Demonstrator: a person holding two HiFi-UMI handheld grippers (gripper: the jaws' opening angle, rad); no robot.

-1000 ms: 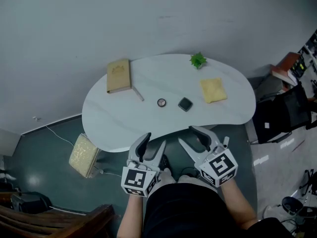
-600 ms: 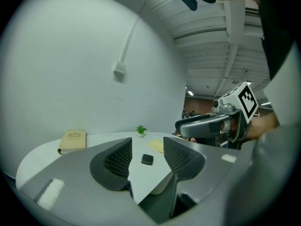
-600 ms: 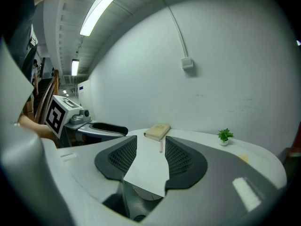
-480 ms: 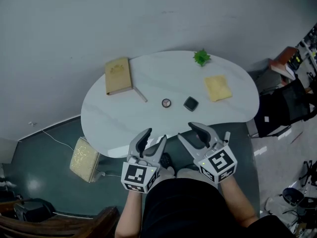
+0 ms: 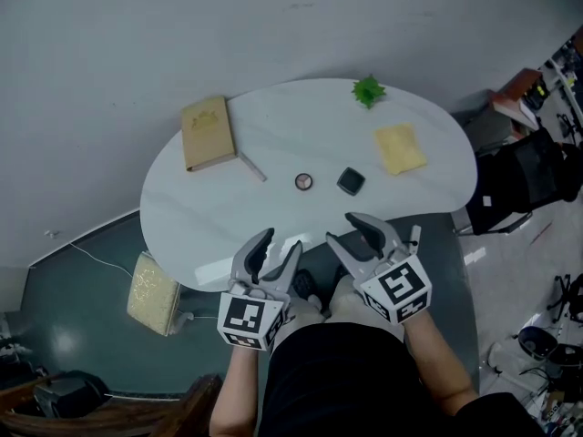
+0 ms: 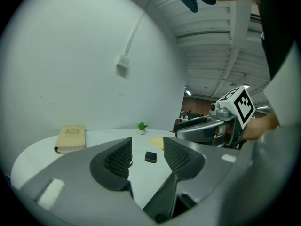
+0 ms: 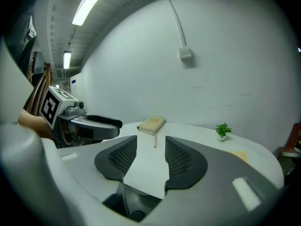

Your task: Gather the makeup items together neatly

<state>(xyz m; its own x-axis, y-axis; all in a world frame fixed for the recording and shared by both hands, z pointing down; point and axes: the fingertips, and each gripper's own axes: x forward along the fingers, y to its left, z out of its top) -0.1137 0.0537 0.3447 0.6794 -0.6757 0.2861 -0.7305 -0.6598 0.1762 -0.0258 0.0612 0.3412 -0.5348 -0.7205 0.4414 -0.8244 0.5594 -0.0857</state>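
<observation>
Seen from above, a white kidney-shaped table (image 5: 209, 217) holds the makeup items spread near its centre. A small round compact (image 5: 303, 181) has a black square compact (image 5: 351, 181) near it at three o'clock and a thin stick (image 5: 252, 167) at ten o'clock, just beside a tan book (image 5: 208, 133) whose cover emblem is too small to read. A yellow cloth (image 5: 399, 148) lies at two o'clock and a green plant (image 5: 368, 90) at one o'clock, while at six o'clock, by the near edge, the left gripper (image 5: 278, 244) and right gripper (image 5: 351, 232) hover with jaws apart and empty.
</observation>
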